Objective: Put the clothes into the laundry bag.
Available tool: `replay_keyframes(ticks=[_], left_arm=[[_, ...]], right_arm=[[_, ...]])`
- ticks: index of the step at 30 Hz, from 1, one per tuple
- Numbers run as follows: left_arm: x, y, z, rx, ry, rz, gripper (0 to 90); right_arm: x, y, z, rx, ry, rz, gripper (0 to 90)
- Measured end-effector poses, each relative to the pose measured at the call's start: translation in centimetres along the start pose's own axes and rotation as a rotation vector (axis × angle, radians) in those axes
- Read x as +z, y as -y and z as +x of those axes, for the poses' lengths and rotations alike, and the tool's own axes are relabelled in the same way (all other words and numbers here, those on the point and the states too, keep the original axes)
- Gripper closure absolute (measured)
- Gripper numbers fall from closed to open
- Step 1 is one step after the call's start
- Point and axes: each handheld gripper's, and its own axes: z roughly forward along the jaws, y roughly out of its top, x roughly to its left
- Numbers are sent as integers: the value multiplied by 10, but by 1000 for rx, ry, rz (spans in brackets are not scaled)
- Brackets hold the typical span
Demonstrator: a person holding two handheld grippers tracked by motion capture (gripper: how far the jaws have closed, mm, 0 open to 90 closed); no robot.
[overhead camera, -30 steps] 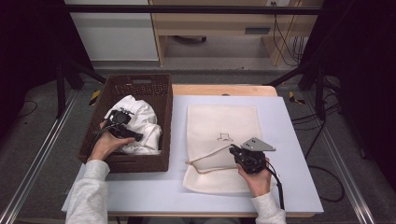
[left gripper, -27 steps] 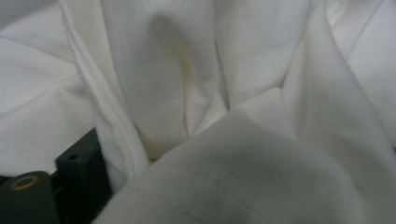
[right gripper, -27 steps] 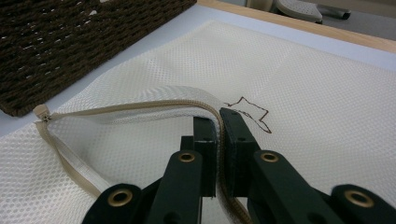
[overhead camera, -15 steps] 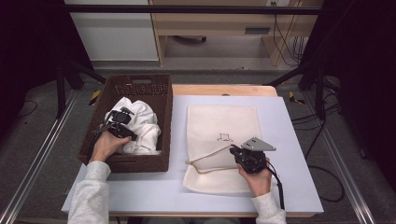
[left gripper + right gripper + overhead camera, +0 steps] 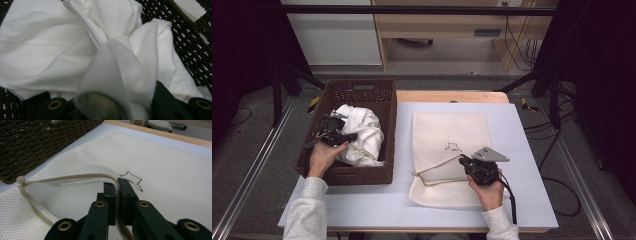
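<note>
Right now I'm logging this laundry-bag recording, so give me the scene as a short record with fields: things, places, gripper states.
basket: brown wicker basket at the table's left side
garment: crumpled white cloth inside the basket
left gripper: left gripper in the basket, jaws just closing, a fold of the cloth pinched between them
bag: cream mesh bag flat on the table, zipper open
right gripper: right gripper shut on the bag's upper zipper edge, lifting it
</note>
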Motion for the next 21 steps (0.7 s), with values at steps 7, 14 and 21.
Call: replay_keyframes(ticks=[7, 14, 21], left_arm=[[13, -2, -1, 39, -20, 49, 420], [36, -15, 4, 79, -42, 76, 64], [53, -9, 2, 109, -24, 206, 40]], right_arm=[[1, 0, 0, 0, -1, 2, 863], [2, 1, -1, -1, -5, 8, 862], [1, 0, -1, 4, -9, 4, 860]])
